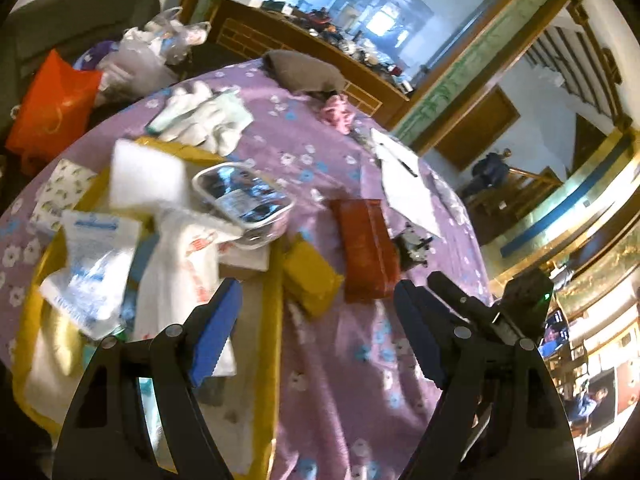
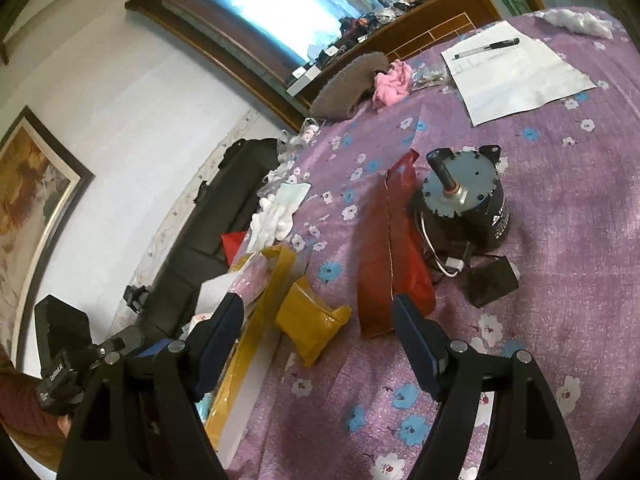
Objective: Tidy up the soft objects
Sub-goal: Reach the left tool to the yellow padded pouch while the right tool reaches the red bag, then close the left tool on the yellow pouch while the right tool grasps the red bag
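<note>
On the surface covered by 1 purple flowered cloth (image 2: 560, 208) lie 1 yellow packet (image 2: 314, 320), 1 red pouch (image 2: 384, 264), 1 black motor (image 2: 464, 196) and 1 small black box (image 2: 494, 280). Farther back are 1 sheet of white paper (image 2: 516, 76) with 1 pen (image 2: 486, 49) on it, 1 pink cloth (image 2: 391, 80), 1 brown knitted item (image 2: 346, 80) and 1 tuft of white stuffing (image 2: 576, 20). The left wrist view adds 1 clear plastic container (image 1: 244, 200), 1 white foam block (image 1: 146, 172), 1 yellow tray (image 1: 272, 300) and 1 orange bag (image 1: 52, 108); the white gloves (image 1: 204, 116) lie bunched, too tangled to count.
</note>
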